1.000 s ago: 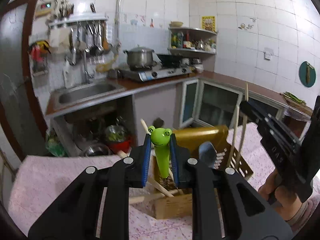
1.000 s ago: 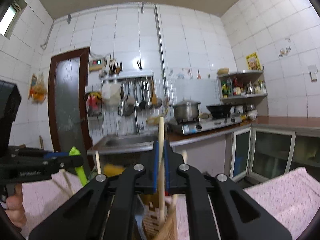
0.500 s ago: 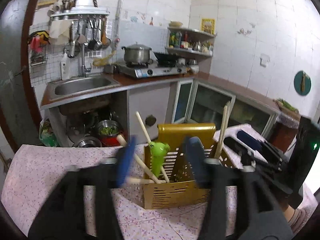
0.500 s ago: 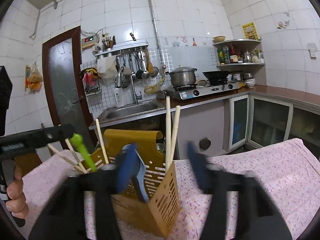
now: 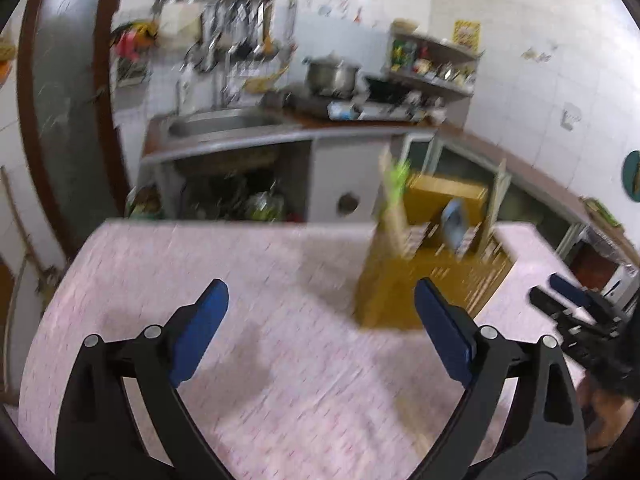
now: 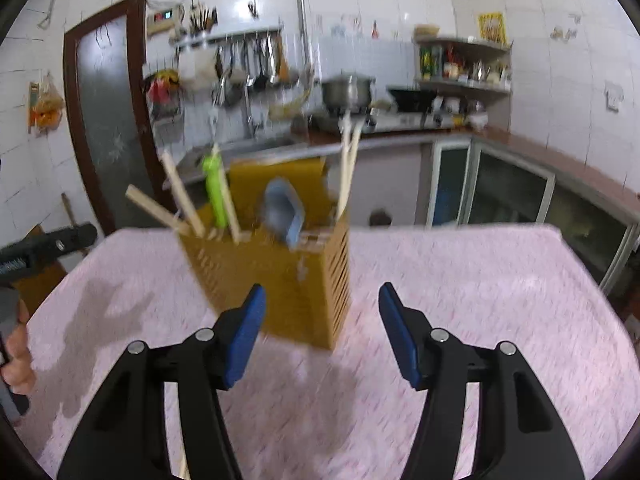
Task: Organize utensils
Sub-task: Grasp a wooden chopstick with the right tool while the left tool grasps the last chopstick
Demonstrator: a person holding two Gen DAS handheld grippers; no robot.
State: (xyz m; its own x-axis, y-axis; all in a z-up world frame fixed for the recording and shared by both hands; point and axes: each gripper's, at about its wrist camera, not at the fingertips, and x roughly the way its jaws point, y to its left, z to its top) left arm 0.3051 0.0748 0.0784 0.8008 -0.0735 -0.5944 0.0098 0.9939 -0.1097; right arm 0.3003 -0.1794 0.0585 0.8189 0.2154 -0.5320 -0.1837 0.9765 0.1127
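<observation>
A yellow slotted utensil holder [image 6: 280,280] stands on the pink table [image 6: 480,300]. In it are a green frog-topped utensil [image 6: 214,192], several wooden chopsticks [image 6: 180,192], a blue scoop [image 6: 282,212] and a chopstick pair [image 6: 348,164] at its right corner. The holder also shows in the left wrist view [image 5: 432,264], to the right. My right gripper [image 6: 322,312] is open and empty just in front of the holder. My left gripper [image 5: 320,312] is open and empty, back from the holder over the table. Both views are blurred.
A chopstick lies on the table [image 5: 412,428] near the left gripper's right finger. Behind the table are a sink counter [image 5: 224,128], a stove with a pot [image 6: 348,92], glass cabinets [image 6: 512,188] and a door [image 6: 108,120]. The right gripper shows at the right edge of the left wrist view [image 5: 580,312].
Both grippers have opened, letting go of the green utensil and the chopstick, which now stand in the holder. Both have pulled back from the holder.
</observation>
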